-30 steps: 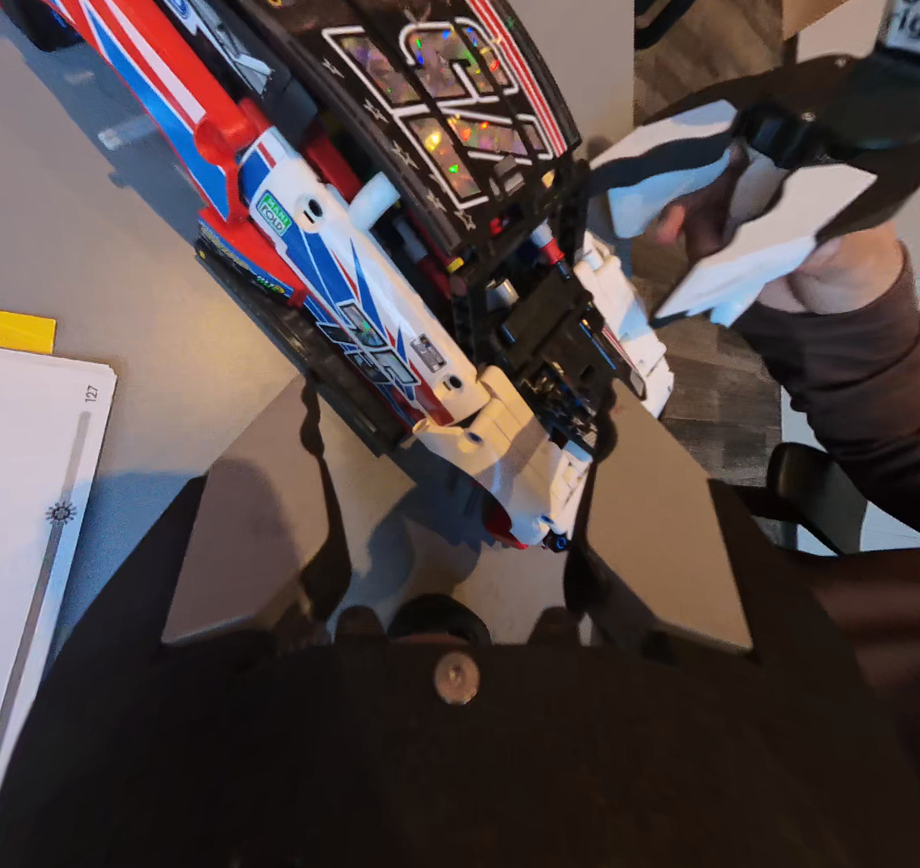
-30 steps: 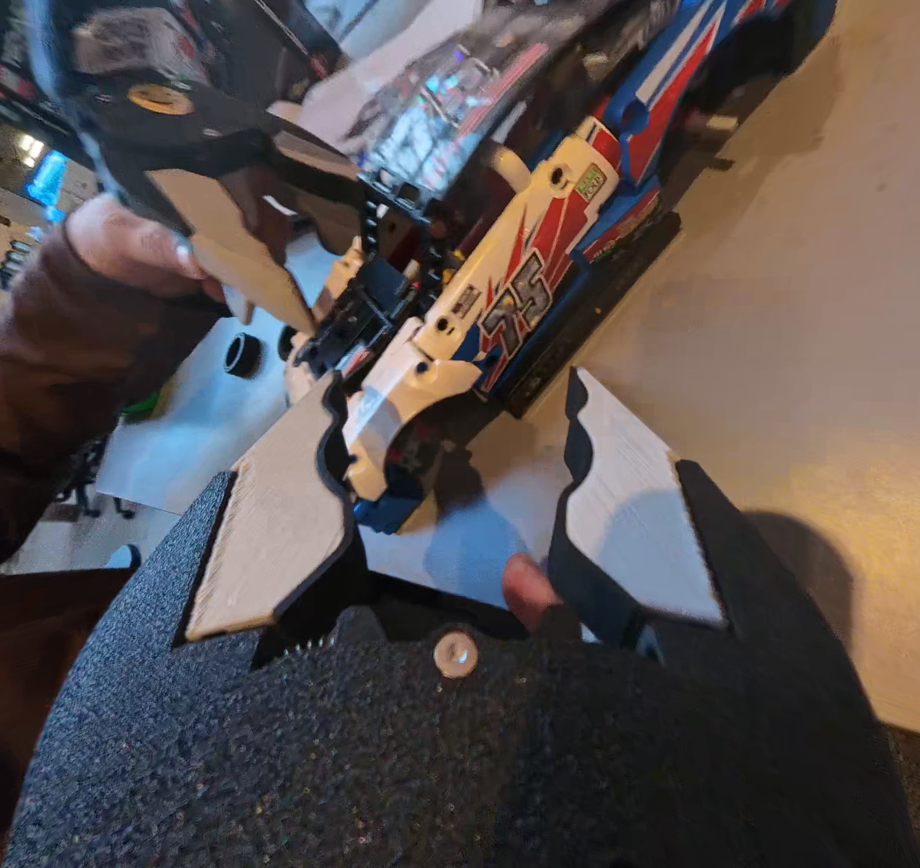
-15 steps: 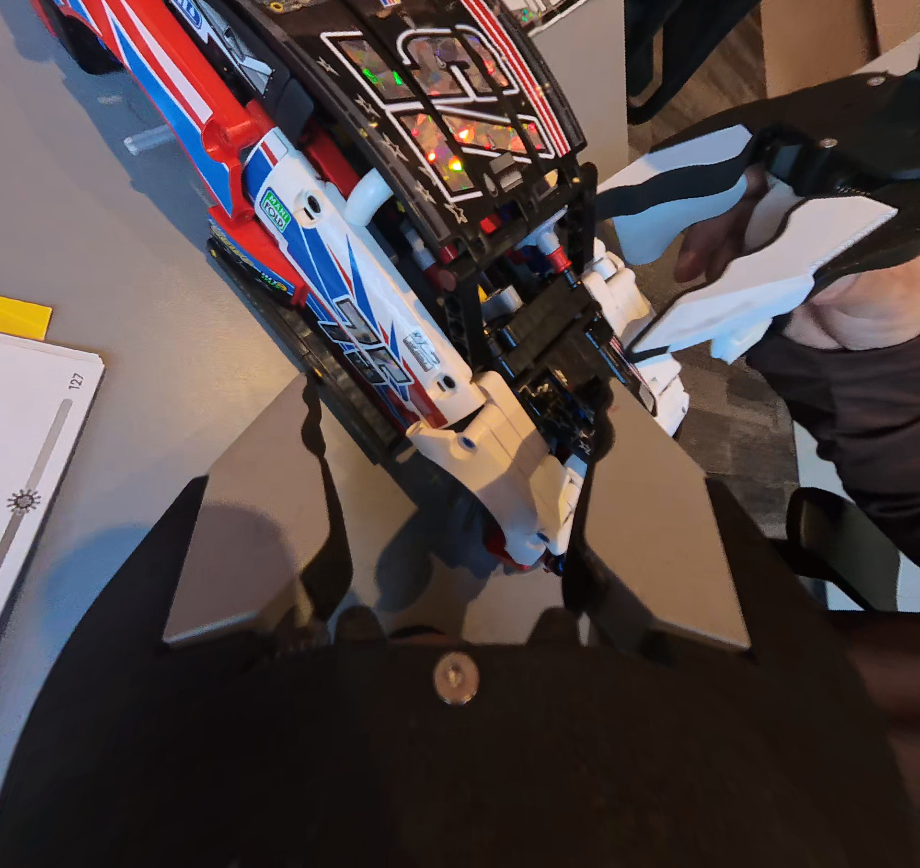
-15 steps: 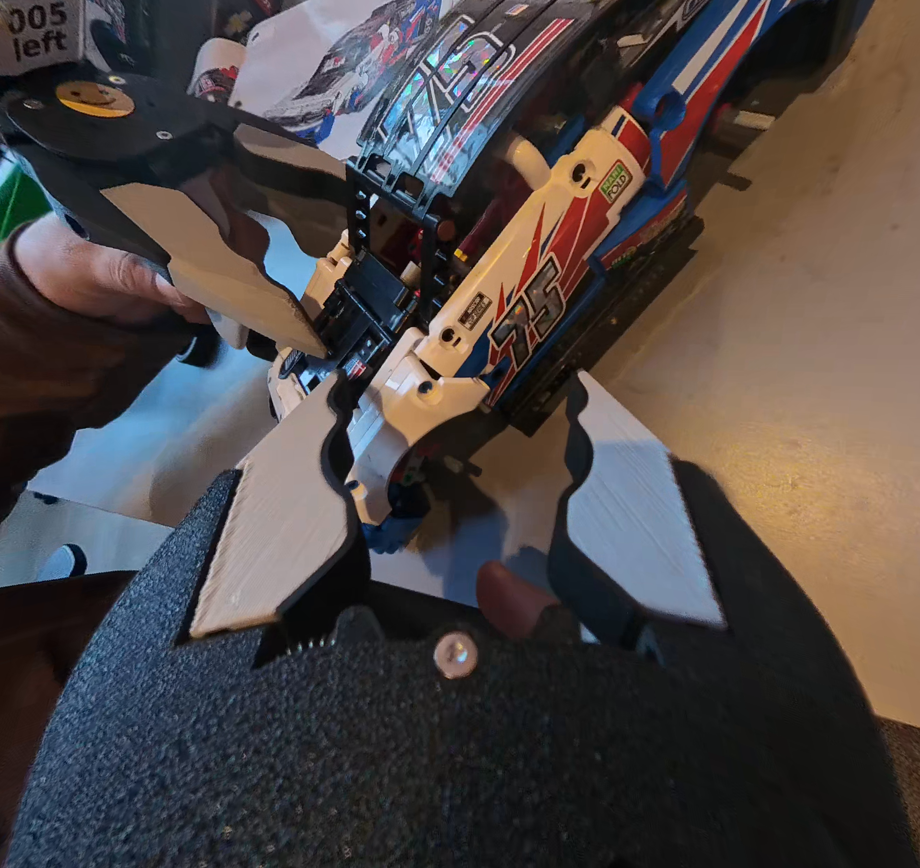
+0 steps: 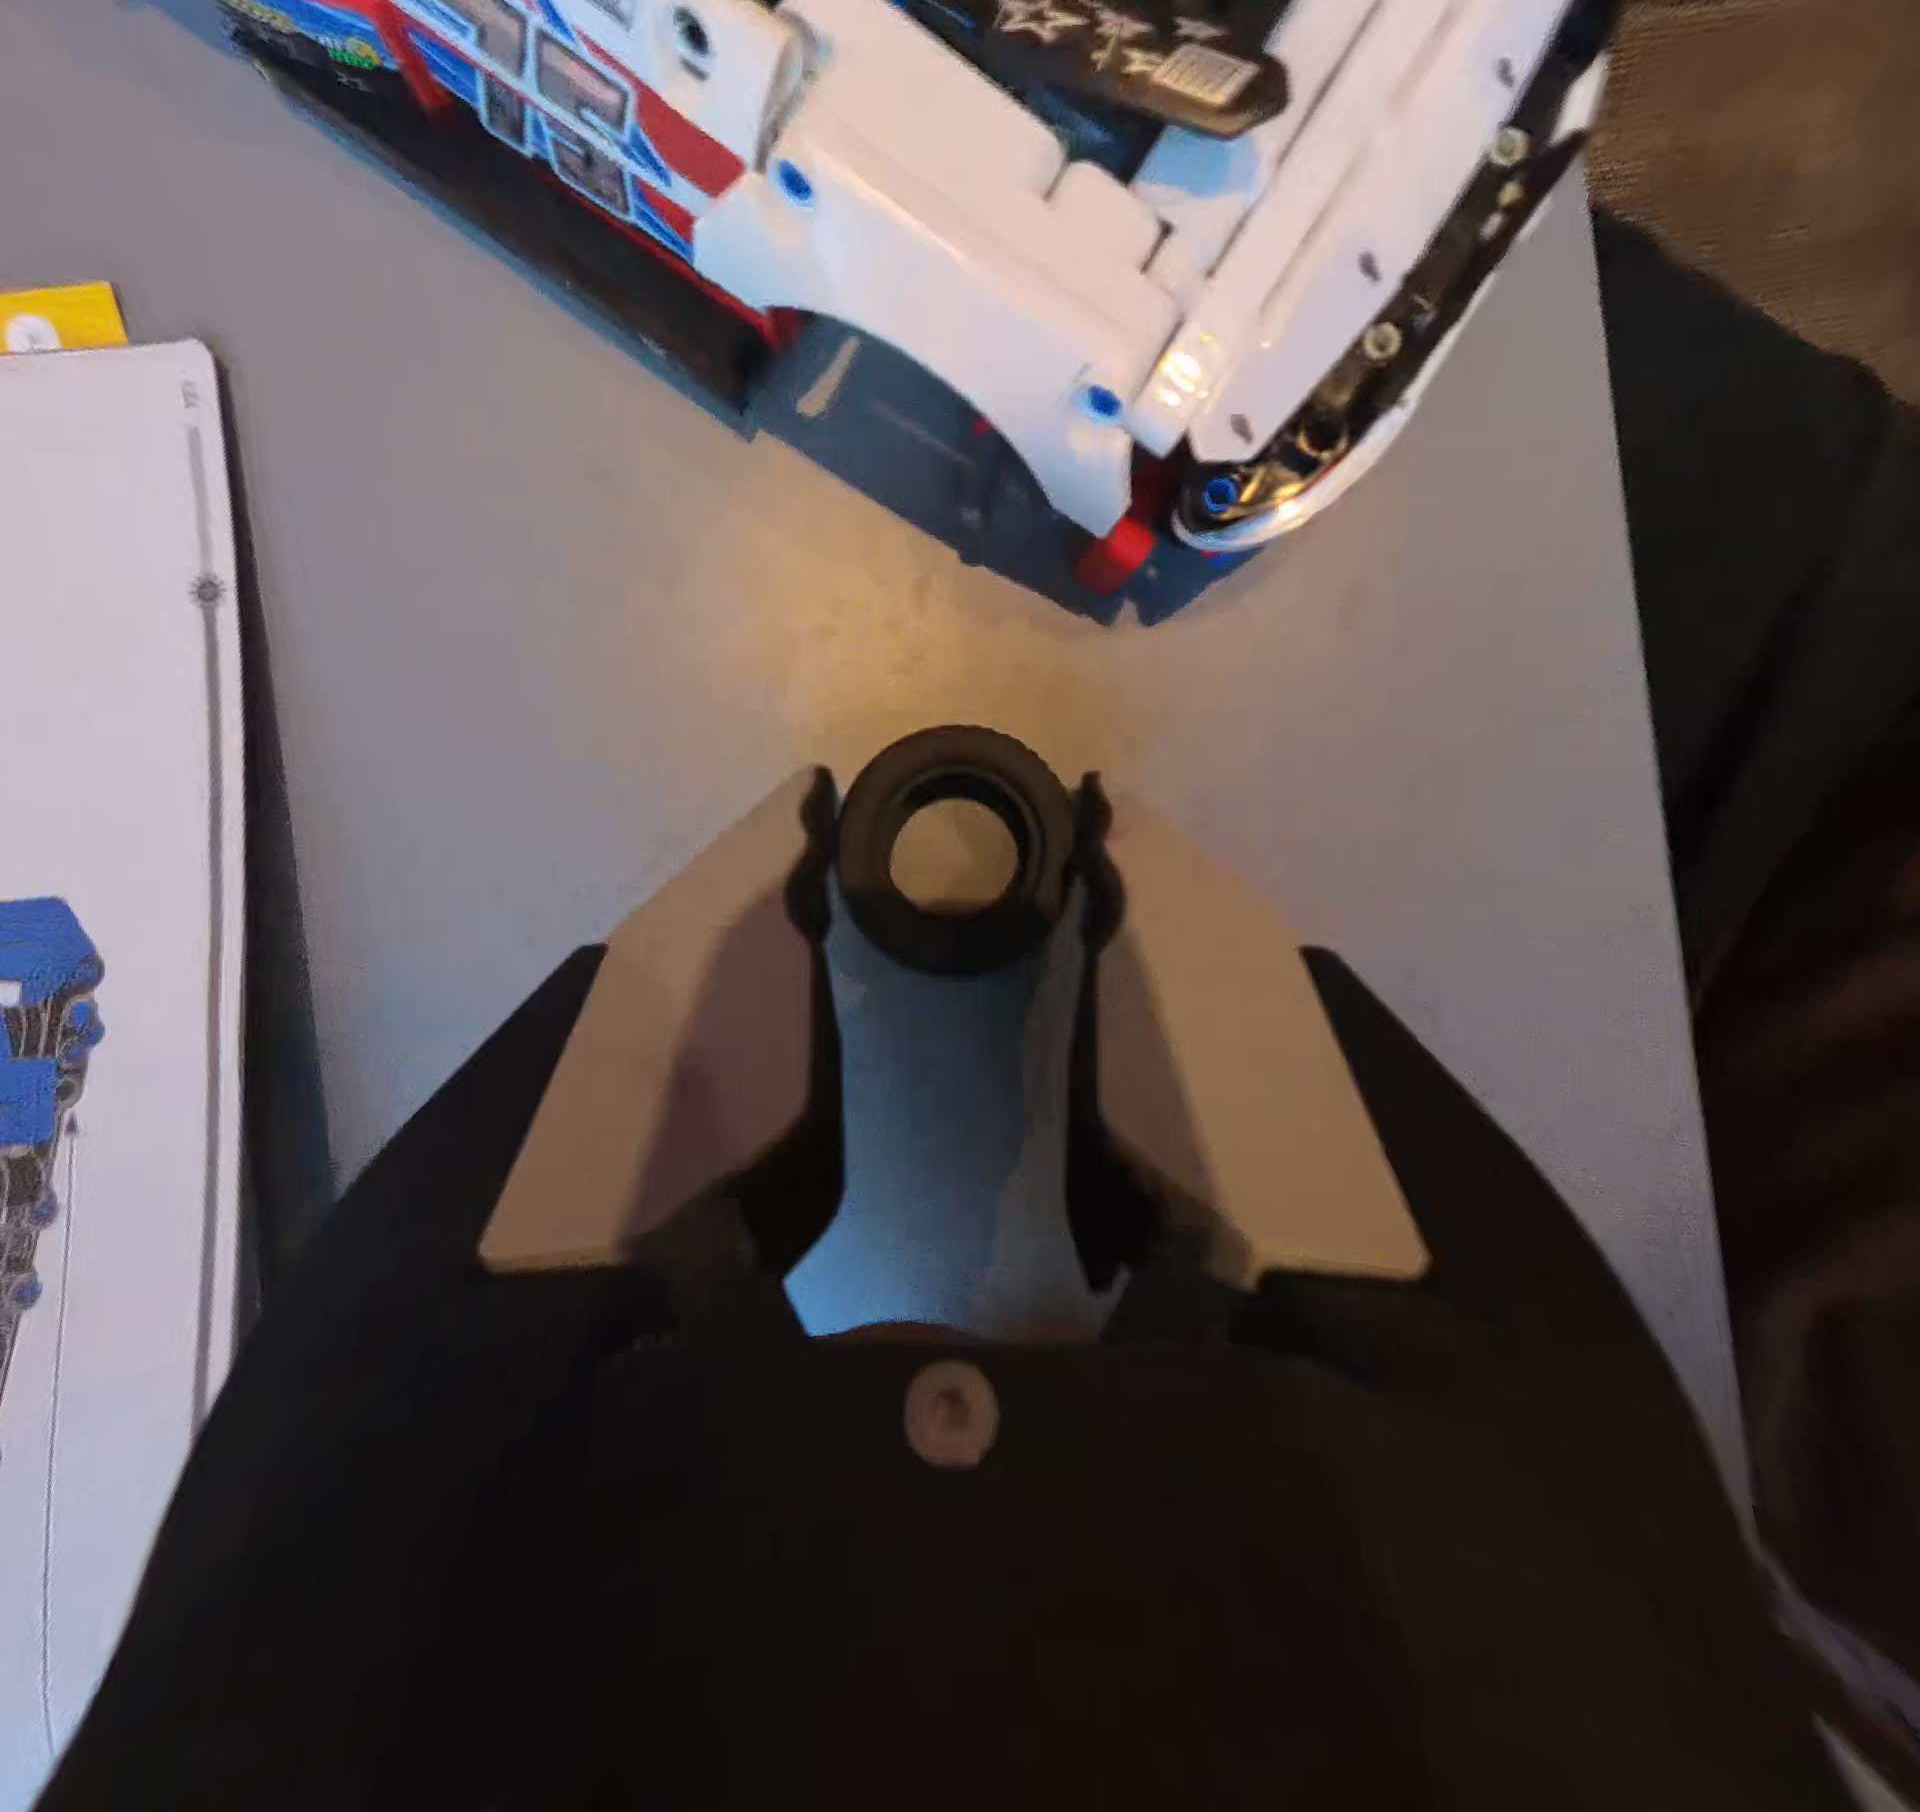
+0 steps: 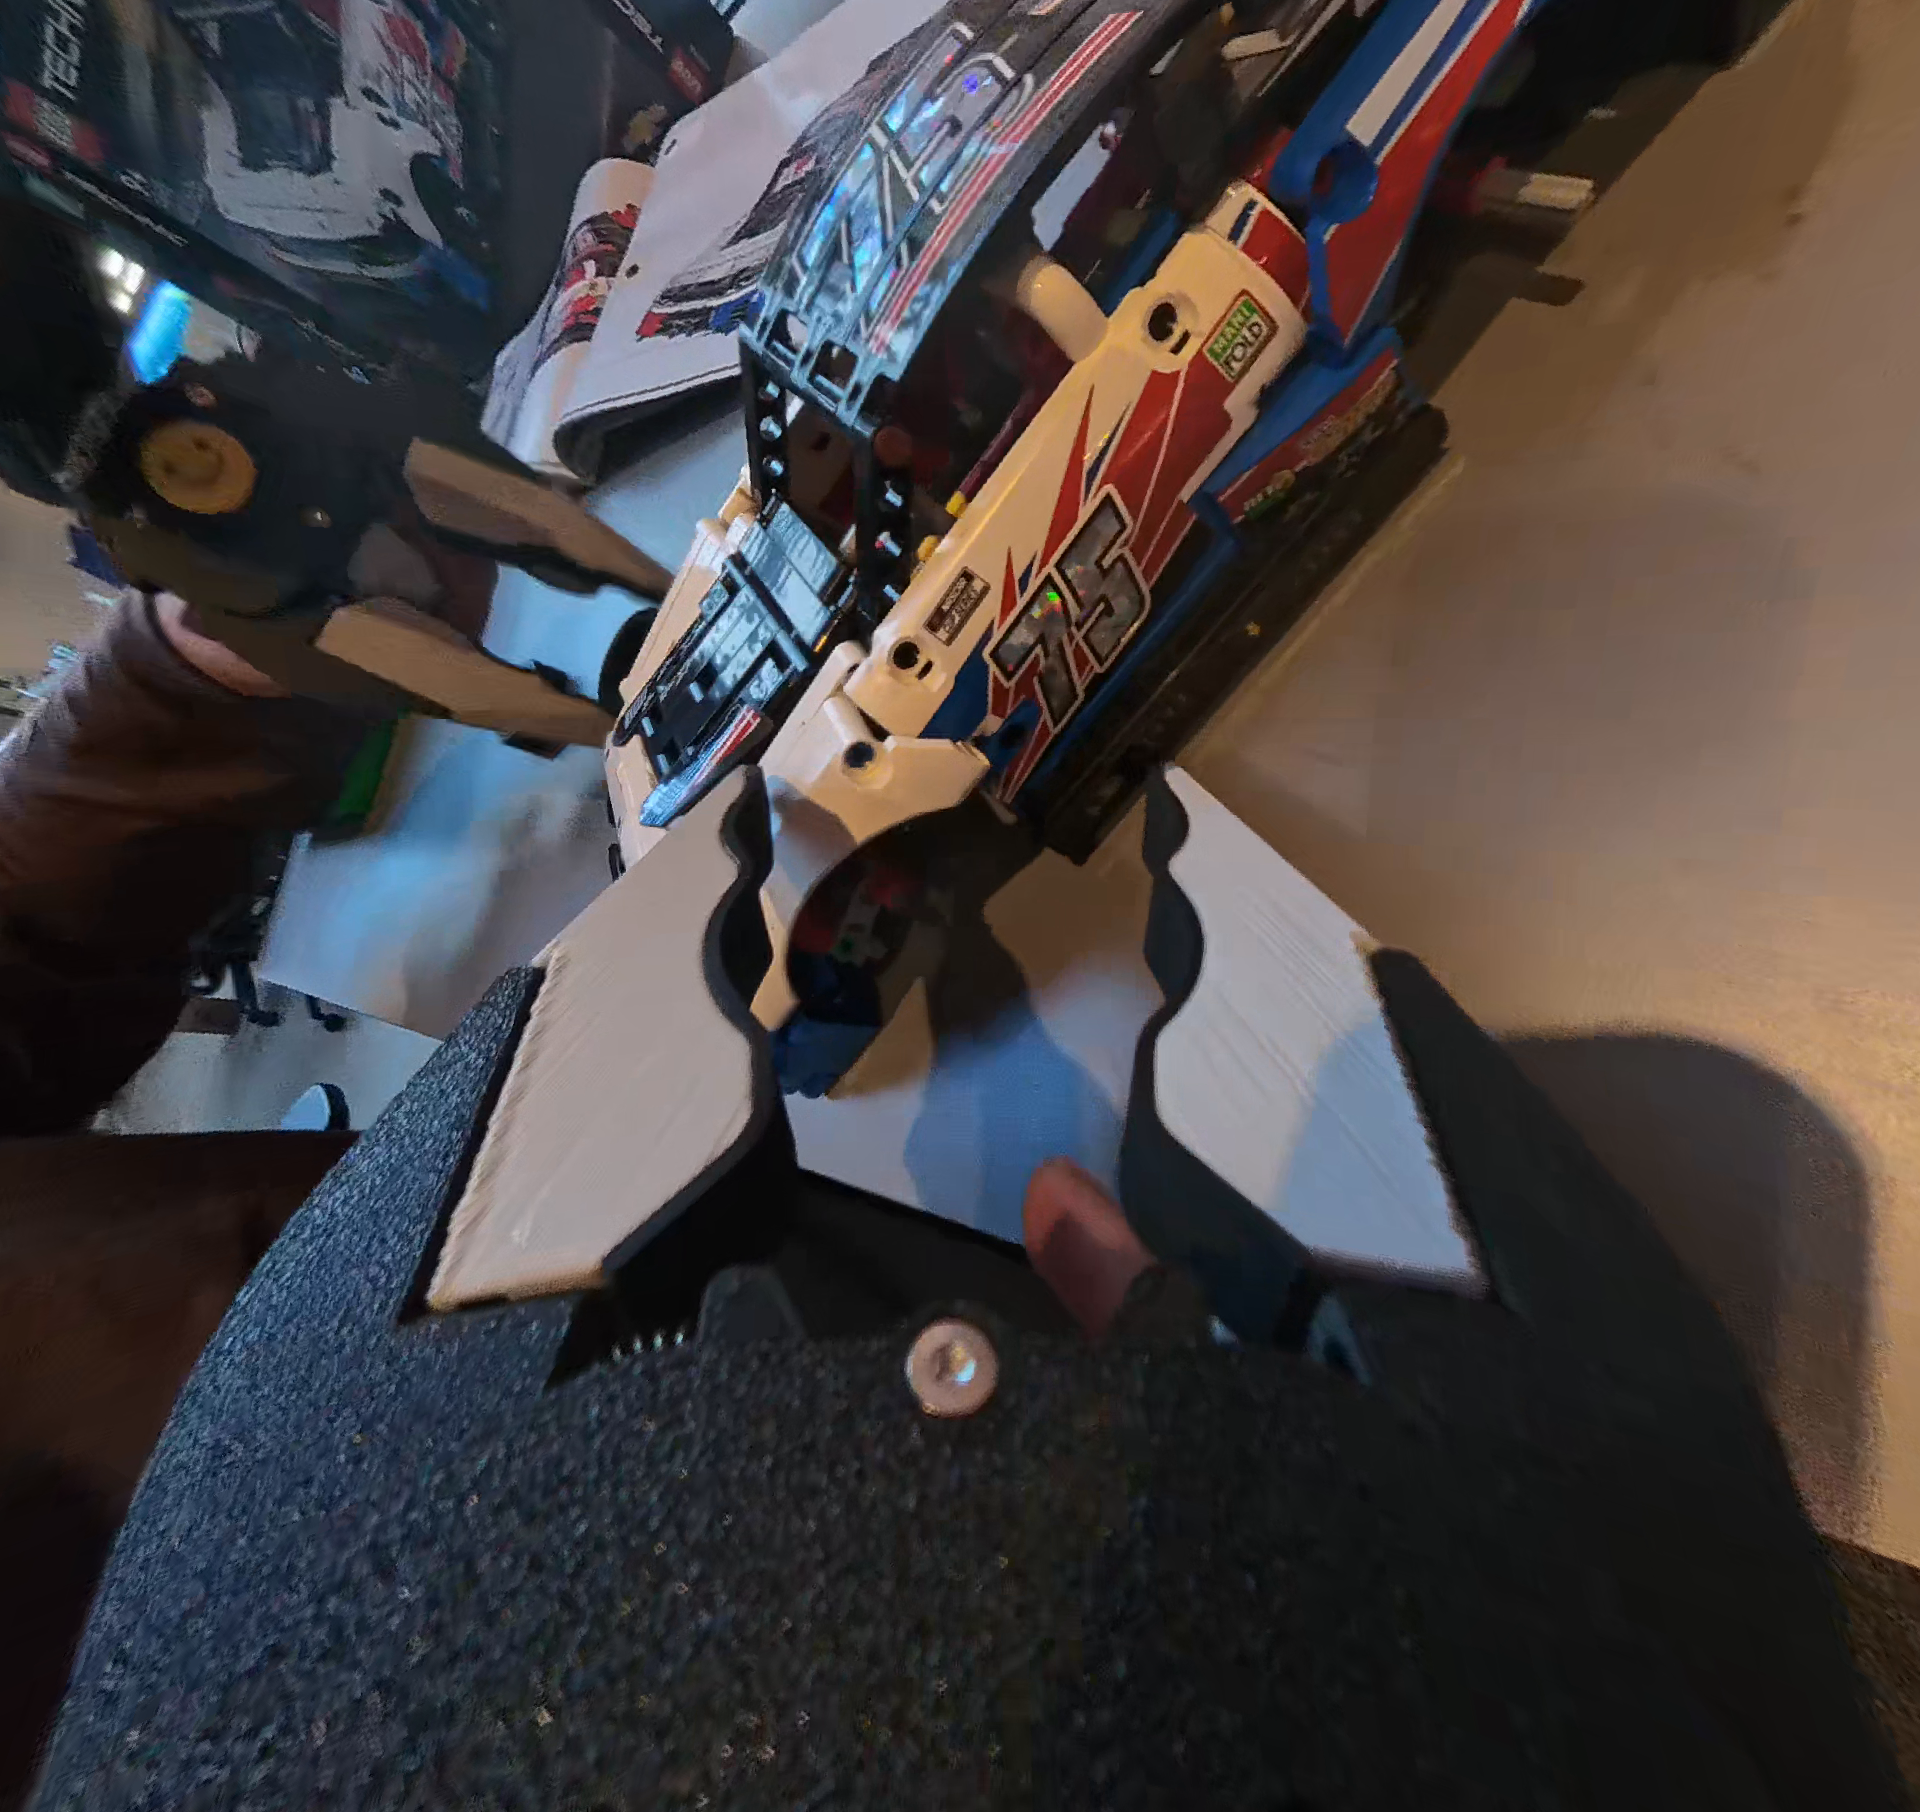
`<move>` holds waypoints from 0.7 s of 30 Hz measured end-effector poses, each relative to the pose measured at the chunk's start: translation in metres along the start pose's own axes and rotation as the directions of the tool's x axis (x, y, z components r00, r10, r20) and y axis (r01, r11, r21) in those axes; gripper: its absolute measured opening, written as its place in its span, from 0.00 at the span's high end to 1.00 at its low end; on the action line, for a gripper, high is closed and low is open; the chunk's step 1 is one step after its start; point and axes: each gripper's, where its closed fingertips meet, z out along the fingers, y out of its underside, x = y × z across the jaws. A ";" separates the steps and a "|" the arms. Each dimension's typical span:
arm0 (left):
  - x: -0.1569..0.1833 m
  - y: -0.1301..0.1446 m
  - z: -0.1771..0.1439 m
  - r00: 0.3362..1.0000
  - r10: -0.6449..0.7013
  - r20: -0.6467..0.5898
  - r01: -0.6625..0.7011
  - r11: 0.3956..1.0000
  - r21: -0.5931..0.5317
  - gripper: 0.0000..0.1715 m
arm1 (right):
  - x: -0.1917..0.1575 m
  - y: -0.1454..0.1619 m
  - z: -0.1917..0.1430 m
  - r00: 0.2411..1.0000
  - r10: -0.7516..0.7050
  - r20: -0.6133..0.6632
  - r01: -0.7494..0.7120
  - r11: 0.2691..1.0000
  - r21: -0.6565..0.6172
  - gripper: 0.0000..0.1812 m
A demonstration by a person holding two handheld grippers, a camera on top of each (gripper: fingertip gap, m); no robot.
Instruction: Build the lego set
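The red, white and blue lego race car [image 5: 935, 204] stands on the grey table [image 5: 499, 567]. My left gripper [image 5: 953, 796] is shut on a black rubber tyre [image 5: 951, 943], held just in front of the car's white nose. In the right wrist view the car [image 6: 1091, 567] fills the middle. My right gripper [image 6: 956, 806] is open and empty, its fingers either side of the front wheel arch, the left finger [image 6: 623, 1014] against the white fender. The left gripper [image 6: 634, 650] shows there beyond the car's nose, held by a hand.
An open instruction booklet [image 5: 104, 827] lies at the left, with a yellow piece [image 5: 62, 318] behind it. The table's edge [image 5: 1621, 723] runs down the right. The set's dark box [image 6: 260, 100] and a printed sheet [image 6: 707, 235] lie behind the car. The grippers' ends are close to 15 centimeters from one another. To reach the yellow piece [image 5: 62, 318] in a straight line is about 15 centimeters for my left fingers, about 20 centimeters for my right.
My left gripper has drawn back from the car's nose and shut on a black tyre; it was open and empty before. My right gripper stays open at the front wheel arch.
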 end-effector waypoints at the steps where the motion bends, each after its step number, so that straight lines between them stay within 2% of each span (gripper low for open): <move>1: 0.000 0.002 -0.002 1.000 -0.024 -0.002 0.024 1.000 -0.009 0.75 | 0.001 -0.001 0.000 1.000 0.007 0.008 -0.007 1.000 0.009 0.61; 3: -0.005 0.010 -0.017 0.998 -0.056 0.019 0.056 0.998 -0.033 0.77 | -0.002 -0.001 0.000 0.999 0.011 0.031 -0.011 1.000 0.020 0.61; 6: -0.009 0.037 -0.057 0.994 -0.071 0.088 0.078 0.994 -0.071 0.76 | -0.003 0.000 0.000 1.000 -0.020 0.020 0.019 1.000 0.016 0.61; 8: -0.005 0.054 -0.086 0.989 -0.093 0.116 0.100 0.994 -0.051 0.76 | -0.003 0.000 0.001 0.999 -0.037 0.015 0.037 0.999 0.014 0.61; 10: 0.007 0.067 -0.102 0.985 -0.138 0.100 0.140 0.990 -0.013 0.75 | -0.003 0.000 0.001 0.999 -0.046 0.017 0.046 0.999 0.016 0.60; 12: 0.017 0.082 -0.103 0.983 -0.145 0.112 0.147 0.989 -0.015 0.75 | -0.004 0.001 0.000 0.999 -0.042 0.029 0.042 0.999 0.023 0.60; 15: 0.016 0.108 -0.087 0.979 -0.124 0.162 0.134 0.990 -0.048 0.74 | -0.004 0.001 0.000 0.999 -0.029 0.046 0.027 0.999 0.032 0.60; 17: 0.018 0.125 -0.070 0.976 -0.170 0.137 0.182 0.980 -0.081 0.64 | -0.004 0.001 0.000 0.999 -0.024 0.049 0.023 0.999 0.034 0.61; 19: 0.020 0.122 -0.066 0.981 -0.132 0.144 0.140 0.989 -0.046 0.67 | -0.004 0.002 0.000 0.999 -0.028 0.044 0.027 0.999 0.031 0.61; 21: 0.017 0.123 -0.065 0.981 -0.110 0.162 0.122 0.990 -0.064 0.73 | -0.004 0.003 0.000 0.999 -0.032 0.039 0.030 0.999 0.028 0.61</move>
